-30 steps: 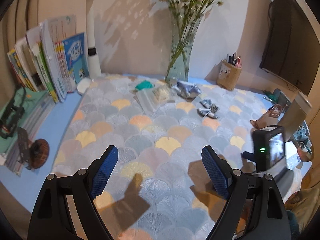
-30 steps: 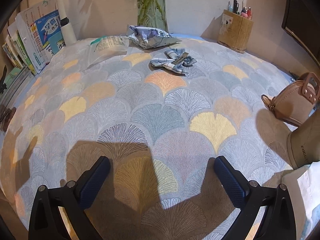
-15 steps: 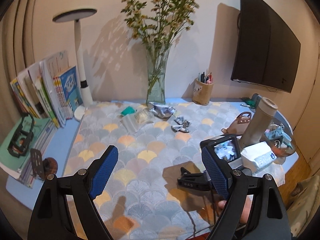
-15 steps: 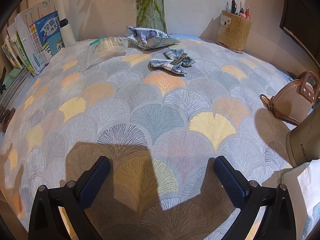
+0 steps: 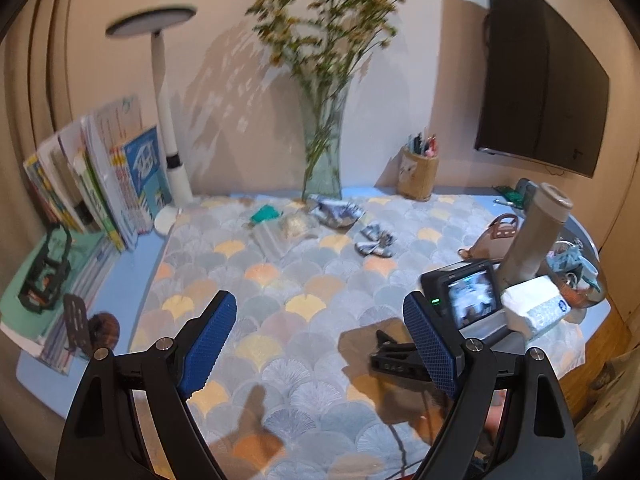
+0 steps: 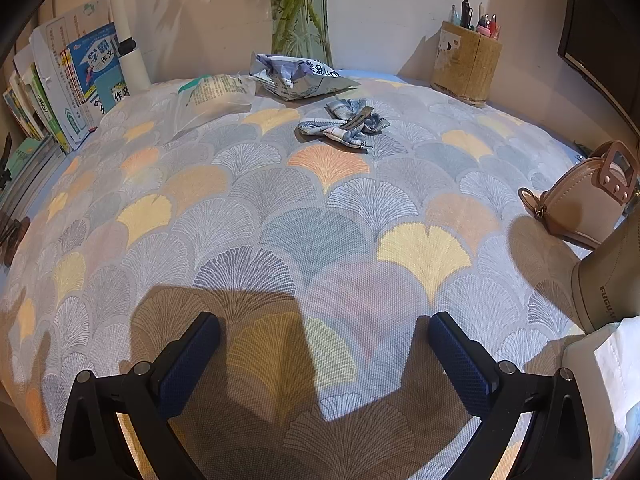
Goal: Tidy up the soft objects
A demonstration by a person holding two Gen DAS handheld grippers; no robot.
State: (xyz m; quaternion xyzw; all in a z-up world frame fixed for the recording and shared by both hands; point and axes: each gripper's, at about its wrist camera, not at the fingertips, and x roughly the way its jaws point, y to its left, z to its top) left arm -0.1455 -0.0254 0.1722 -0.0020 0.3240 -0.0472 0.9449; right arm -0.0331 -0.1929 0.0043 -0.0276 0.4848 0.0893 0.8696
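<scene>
We hold the left gripper (image 5: 320,344) and right gripper (image 6: 324,360) released and empty above the tablecloth's (image 6: 280,216) near edge. The soft objects lie toward the far edge: a blue-white fabric hair bow (image 6: 344,126), a crumpled snack bag (image 6: 296,76), a clear plastic pouch (image 6: 208,98). Reaching far risks toppling the glass vase (image 6: 300,12) just behind them.

Warm, dim light is falling from behind me, throwing my jaws' dark shadows onto the tabletop (image 6: 320,208). My left view is smearing the flowers (image 5: 324,28) with motion blur; fisheye is bending and blackening both frames' edges.
</scene>
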